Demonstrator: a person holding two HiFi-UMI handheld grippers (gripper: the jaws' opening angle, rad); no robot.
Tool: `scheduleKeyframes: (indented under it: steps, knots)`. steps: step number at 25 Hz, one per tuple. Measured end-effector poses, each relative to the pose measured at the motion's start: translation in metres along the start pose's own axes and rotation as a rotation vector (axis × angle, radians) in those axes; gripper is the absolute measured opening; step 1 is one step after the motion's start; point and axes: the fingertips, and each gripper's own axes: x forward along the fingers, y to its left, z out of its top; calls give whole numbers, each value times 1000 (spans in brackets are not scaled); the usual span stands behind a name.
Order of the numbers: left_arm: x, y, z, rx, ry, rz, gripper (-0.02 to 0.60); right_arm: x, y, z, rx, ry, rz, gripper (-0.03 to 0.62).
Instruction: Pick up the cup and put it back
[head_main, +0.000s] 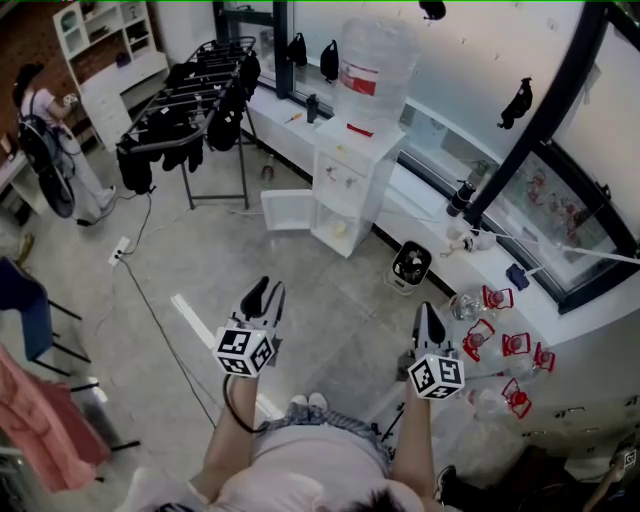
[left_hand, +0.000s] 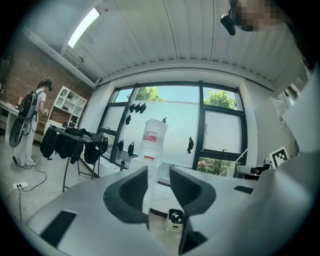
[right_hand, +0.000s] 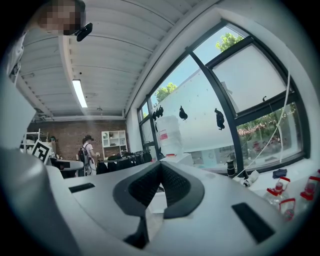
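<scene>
I hold both grippers level, well above the floor, facing a white water-dispenser cabinet (head_main: 350, 185) with a big clear bottle (head_main: 372, 70) on top and its lower door (head_main: 288, 210) swung open. I cannot make out a cup for certain; a small pale thing (head_main: 338, 228) sits inside the open cabinet. My left gripper (head_main: 265, 290) is open: in the left gripper view (left_hand: 159, 172) its jaws stand a little apart with nothing between them. My right gripper (head_main: 428, 315) is shut and empty; in the right gripper view (right_hand: 160, 167) its pads meet at the tip.
A small white fan-like unit (head_main: 411, 266) stands on the floor right of the cabinet. Several clear containers with red parts (head_main: 500, 340) lie by the window ledge at right. A clothes rack (head_main: 195, 100) with dark garments stands at back left, a person (head_main: 45, 130) beyond it.
</scene>
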Motion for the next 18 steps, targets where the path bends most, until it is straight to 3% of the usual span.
scheduleKeyframes:
  steps: [3,7,11,18]
  knots:
    - [1,1,-2,-6,10,-25,225,0,2,-1,0,4,-5,17]
    - [0,5,1,-22,-11,-52,331,2,6,-2,4,4,-11,17]
    - [-2,10,6,-45,-41,-51,368,4,8,-2,9,2,-13,17]
    - [-4,15,10,-16,-29,-46,376,7,17,-2,13,-7,-13,17]
